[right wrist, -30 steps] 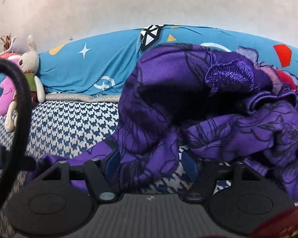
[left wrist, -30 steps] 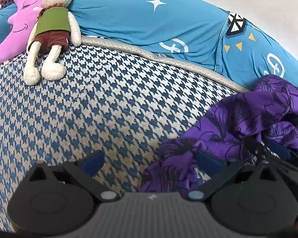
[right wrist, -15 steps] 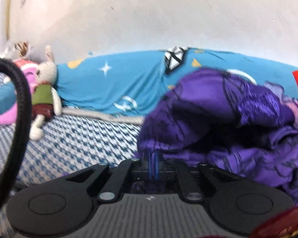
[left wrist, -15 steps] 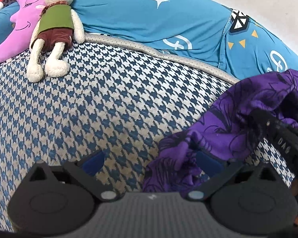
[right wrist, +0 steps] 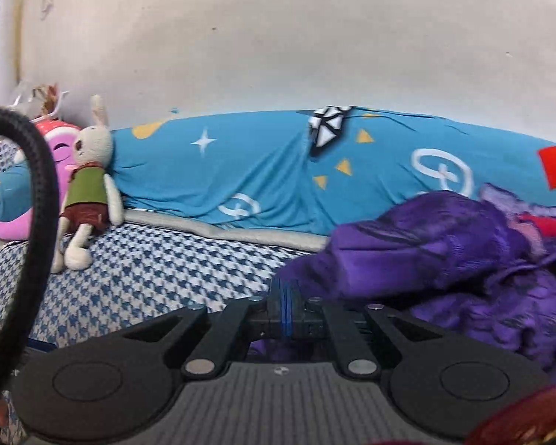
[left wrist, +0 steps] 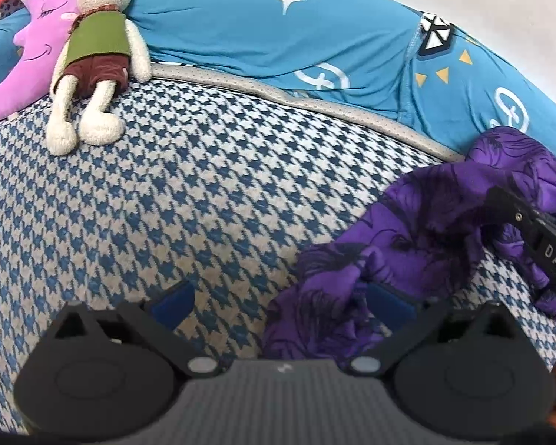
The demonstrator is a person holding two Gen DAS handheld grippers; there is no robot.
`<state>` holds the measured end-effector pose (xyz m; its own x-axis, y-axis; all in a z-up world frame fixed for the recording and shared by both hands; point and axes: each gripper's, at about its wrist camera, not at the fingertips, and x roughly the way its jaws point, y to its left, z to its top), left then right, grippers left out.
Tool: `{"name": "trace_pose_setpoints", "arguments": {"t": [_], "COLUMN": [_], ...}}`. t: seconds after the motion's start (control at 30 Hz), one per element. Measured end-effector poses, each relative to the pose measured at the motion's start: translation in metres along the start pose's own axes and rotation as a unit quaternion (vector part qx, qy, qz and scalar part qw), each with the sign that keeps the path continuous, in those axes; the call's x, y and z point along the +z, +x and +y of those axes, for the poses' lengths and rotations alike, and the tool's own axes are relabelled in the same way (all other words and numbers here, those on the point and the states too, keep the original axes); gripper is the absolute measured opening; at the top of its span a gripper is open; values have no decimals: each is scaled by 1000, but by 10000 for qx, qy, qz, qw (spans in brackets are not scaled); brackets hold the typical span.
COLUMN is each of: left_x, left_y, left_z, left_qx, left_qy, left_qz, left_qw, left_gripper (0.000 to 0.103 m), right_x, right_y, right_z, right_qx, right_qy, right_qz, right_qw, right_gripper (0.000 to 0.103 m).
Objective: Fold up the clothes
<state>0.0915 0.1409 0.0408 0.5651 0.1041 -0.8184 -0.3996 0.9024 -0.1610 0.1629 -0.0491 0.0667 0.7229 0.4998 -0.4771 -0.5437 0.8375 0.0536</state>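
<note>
purple garment lies bunched on the houndstooth bed cover, right side of the bed, near the blue star-print bedding heaped along the far wall; not flat, not folded, many loose creases. judged thin, soft and light, with a slight sheen that suggests it may slip between pads; it will drape and sag from whatever point is pinched, so a hold on a hem edge or corner should serve better than a handful of the bunch. no clear hem or corner can be told in the heap from either view. left gripper sits low over the bed cover with blue pads spread wide; the near-left lobe of the cloth lies against the right pad and partly between them, nothing clamped. right gripper has pads pressed together at the near-left edge of the purple garment; cloth shows just beyond and below the pads, so it looks pinched on a fold, though the bite itself is partly hidden. it points low and level toward the far wall; in the left view its black body comes in from the right over the cloth. stuffed rabbit and pink moon pillow rest far left, well apart from the work.
</note>
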Motion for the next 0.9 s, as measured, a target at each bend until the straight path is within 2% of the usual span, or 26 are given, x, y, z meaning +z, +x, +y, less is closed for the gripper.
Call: {"name": "trace_pose_setpoints", "arguments": {"t": [0.17,0.27,0.47,0.57,0.7,0.8,0.9], "left_x": [-2,-4,-5,-6,-8,-8,-7], "left_y": [-3,-4,-4,-4,-2,-2,-2], "left_z": [-14,-20,-28,-32,-35,-33,-29], "left_qx": [-41,-90,-97,-85,-61,-46,-35], "left_qy": [208,250,324,336,369,372,336], "left_qz": [-22,-18,-23,-26,37,41,43], "left_qw": [9998,9996,9994,9994,9993,9993,9994], "left_gripper": [103,103,103,103,103,103,103], "right_x": [0,-8,-17,-20,-19,-18,-18], "right_y": [-27,-44,-65,-68,-65,-58,-45], "right_z": [-18,-33,-64,-76,-80,-83,-83], "right_qx": [-201,-387,-686,-854,-1126,-1335,-1500], "right_qy": [180,293,564,697,640,580,442], "right_qz": [4,125,262,295,291,260,227], "right_qw": [9996,9987,9957,9935,9912,9890,9874], "right_gripper": [9,18,21,25,48,53,70]}}
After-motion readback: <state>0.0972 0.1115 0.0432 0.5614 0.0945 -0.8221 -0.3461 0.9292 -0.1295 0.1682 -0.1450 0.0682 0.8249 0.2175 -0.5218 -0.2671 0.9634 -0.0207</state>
